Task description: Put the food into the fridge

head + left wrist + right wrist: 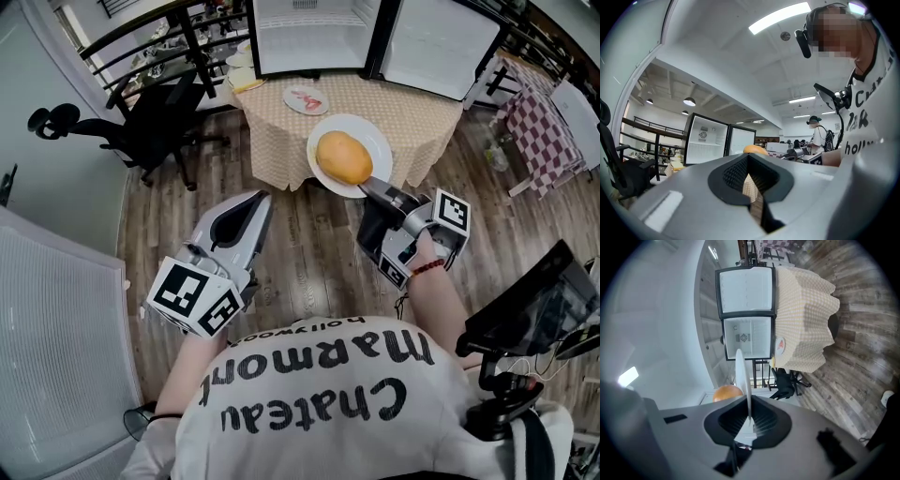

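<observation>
A round orange-yellow food [342, 157] lies on a white plate [378, 141] held out over the near edge of the checked-cloth table [281, 131]. My right gripper [370, 185] is shut on the plate's near rim. In the right gripper view the plate [742, 376] stands edge-on between the jaws of the right gripper [749, 420], with the food [727, 392] to its left. My left gripper [261, 202] hangs over the wooden floor left of the table, shut on nothing, and in its own view the left gripper [751, 187] shows its jaws together. The fridge [309, 33] stands open behind the table.
A second small plate with pink food [306, 99] sits on the table. The fridge door [441, 42] is swung out to the right. A black office chair [155, 122] stands left of the table, a checked chair [544, 127] to the right. Another person [818, 133] stands far off.
</observation>
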{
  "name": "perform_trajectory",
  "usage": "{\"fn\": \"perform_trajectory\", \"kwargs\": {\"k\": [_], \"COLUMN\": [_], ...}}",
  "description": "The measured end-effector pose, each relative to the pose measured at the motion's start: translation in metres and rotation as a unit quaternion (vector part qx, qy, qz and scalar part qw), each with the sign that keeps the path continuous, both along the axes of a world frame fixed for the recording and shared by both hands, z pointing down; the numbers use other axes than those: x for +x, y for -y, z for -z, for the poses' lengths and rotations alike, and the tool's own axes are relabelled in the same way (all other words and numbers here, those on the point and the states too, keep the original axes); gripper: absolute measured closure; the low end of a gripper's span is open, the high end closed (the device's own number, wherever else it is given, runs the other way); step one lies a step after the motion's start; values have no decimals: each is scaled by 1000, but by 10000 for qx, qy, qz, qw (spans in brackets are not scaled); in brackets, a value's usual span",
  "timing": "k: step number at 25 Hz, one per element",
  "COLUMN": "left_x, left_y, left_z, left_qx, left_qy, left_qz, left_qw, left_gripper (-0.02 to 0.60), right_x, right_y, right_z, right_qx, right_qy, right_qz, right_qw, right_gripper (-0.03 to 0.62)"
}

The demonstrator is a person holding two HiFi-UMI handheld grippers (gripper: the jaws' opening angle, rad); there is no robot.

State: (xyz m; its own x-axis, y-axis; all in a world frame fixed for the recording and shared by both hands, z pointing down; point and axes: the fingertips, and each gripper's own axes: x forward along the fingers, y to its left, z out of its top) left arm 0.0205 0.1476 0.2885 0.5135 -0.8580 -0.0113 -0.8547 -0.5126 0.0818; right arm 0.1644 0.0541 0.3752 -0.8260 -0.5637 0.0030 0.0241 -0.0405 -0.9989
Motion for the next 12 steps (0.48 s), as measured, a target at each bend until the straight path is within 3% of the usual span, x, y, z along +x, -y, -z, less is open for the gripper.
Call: {"fn": "perform_trajectory", "kwargs": {"k": [12], "left_x": [-55], "left_y": [69], "left_z": [-14], "left_qx": [-140], "left_qy": [-406], "left_qz": [-180], "left_qw": [9989], "left_gripper": [574], "right_x": [-61], "right_y": [38], "right_z": [-11], "right_qx": [-133], "right_qy": [-45], "right_qz": [-86], "right_qw": [9999], "right_gripper": [566]}}
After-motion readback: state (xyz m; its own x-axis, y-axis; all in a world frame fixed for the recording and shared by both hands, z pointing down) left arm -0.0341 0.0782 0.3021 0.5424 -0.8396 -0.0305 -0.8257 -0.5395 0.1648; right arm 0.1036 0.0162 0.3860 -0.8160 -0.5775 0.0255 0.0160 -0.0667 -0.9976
